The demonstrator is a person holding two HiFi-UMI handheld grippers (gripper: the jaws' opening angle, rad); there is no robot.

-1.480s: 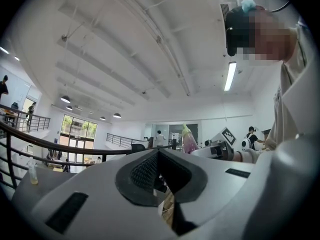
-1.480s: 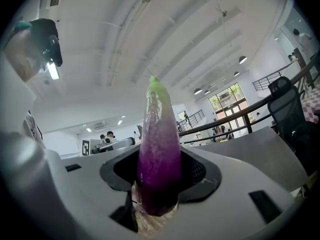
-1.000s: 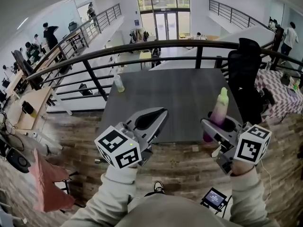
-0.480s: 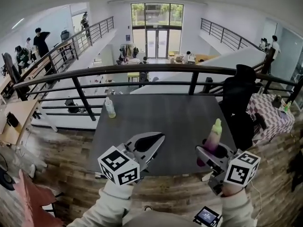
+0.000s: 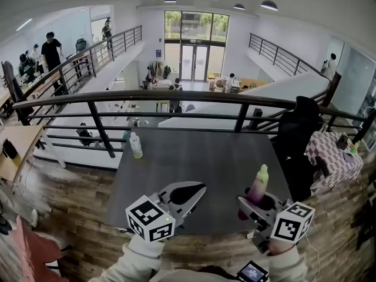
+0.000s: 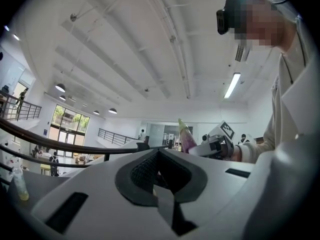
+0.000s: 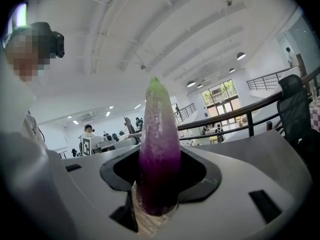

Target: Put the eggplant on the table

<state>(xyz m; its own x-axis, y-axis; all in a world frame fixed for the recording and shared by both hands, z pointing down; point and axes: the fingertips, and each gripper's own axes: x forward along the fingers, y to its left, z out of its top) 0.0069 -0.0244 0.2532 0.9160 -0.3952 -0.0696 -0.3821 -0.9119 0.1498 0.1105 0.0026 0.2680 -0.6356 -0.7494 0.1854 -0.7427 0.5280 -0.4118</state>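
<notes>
The lower end of the eggplant [image 5: 257, 188] is lost between the clamped jaws of the right gripper [image 5: 257, 204] in the head view. In the right gripper view its base sinks out of sight among the dark pads. Both it and the left gripper [image 5: 200, 188] cover the counter's [image 5: 200, 151] near edge. A black chair [image 5: 296, 137] hides part of the counter's right side. The label on the bottle [image 5: 136, 145] is too small to read. The lower edge cuts off the person's sleeves [image 5: 138, 257].

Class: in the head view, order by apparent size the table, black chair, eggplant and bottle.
1. table
2. black chair
3. eggplant, then bottle: unsure, since the eggplant is nearer the camera.
</notes>
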